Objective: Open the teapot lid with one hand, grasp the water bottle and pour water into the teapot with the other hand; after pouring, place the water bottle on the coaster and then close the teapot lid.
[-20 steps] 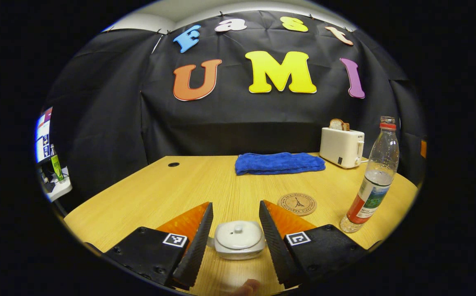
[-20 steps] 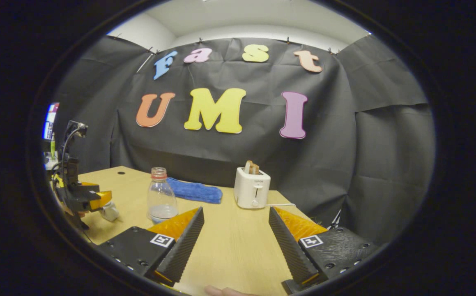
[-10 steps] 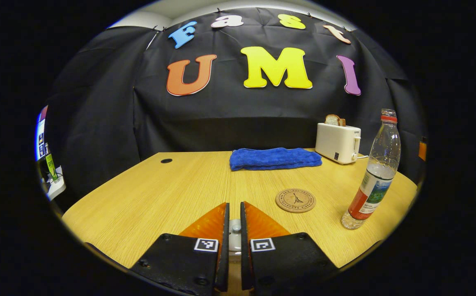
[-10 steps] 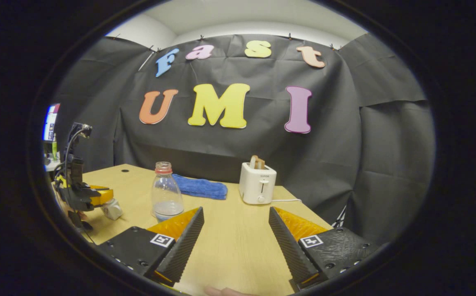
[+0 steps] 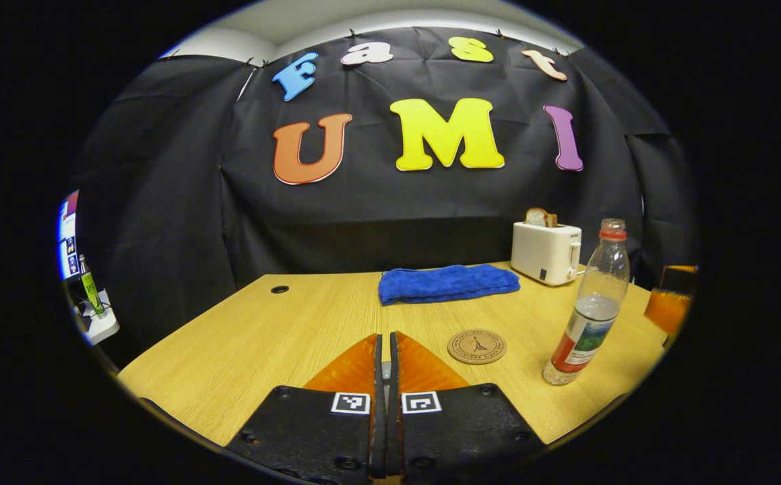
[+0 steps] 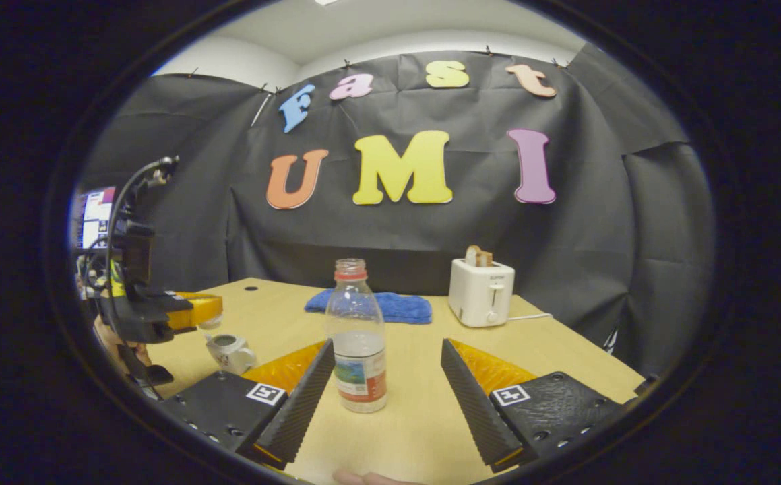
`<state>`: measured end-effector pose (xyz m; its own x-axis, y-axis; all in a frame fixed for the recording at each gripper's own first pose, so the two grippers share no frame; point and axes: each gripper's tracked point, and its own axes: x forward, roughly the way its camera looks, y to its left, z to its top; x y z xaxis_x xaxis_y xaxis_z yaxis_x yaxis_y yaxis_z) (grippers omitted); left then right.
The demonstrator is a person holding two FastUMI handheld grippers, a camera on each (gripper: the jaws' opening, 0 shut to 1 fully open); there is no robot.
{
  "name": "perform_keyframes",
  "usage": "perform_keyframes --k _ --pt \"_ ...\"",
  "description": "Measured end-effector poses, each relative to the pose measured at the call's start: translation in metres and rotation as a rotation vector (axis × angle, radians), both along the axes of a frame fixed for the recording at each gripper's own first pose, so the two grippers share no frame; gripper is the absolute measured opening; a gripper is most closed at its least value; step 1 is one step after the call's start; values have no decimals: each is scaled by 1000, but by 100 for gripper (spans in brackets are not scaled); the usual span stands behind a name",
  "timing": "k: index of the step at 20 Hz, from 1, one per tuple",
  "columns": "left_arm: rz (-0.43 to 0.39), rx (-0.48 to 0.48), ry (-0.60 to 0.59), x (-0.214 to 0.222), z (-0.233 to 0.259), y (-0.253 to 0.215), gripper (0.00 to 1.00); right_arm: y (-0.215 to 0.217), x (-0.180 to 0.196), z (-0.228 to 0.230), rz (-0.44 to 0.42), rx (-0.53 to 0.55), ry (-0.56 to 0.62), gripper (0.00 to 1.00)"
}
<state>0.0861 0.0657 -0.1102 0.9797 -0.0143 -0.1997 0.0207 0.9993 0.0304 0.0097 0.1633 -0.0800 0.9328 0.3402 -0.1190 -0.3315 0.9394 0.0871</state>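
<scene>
A second ago the left gripper (image 5: 383,360) stood spread around the teapot lid; now its fingers are pressed together on the lid's knob, a pale sliver of which shows between them, and in the right gripper view the left gripper (image 6: 188,311) sits lifted above the teapot (image 6: 230,351), whose mouth looks uncovered; so the lid step appears done and pouring can follow; meanwhile the right gripper (image 6: 388,377) has swung toward the water bottle (image 6: 358,337), which now stands close ahead, nearer its left finger, untouched, the fingers spread wide and gripping nothing; the bottle stands upright on the table (image 6: 424,417), its long axis vertical and neck up, partly filled; the teapot sits to its left, its spout toward the bottle; the coaster (image 5: 476,346) lies flat between teapot and bottle, bare.
</scene>
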Motion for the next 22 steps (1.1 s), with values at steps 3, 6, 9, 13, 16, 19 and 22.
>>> perform_keyframes --k 3,6,9,13,16,19,22 --pt "3 -11 -22 -14 24 9 3 19 12 -10 1 1 12 98" --pt "-2 -36 -51 -27 46 15 3 32 30 -26 -7 5 48 95" --pt "-8 -39 -60 -33 53 19 3 50 45 -45 32 14 98 97" --pt "-25 -32 -49 -34 51 17 3 51 62 -45 7 -20 78 97" --pt "-25 -32 -39 -35 49 18 3 46 63 -42 -10 -41 72 75" --pt "-28 -31 -45 -37 53 22 3 44 57 -35 -15 -56 59 74" --pt "-35 -43 -58 -41 60 26 3 44 52 -27 -12 -166 47 74"
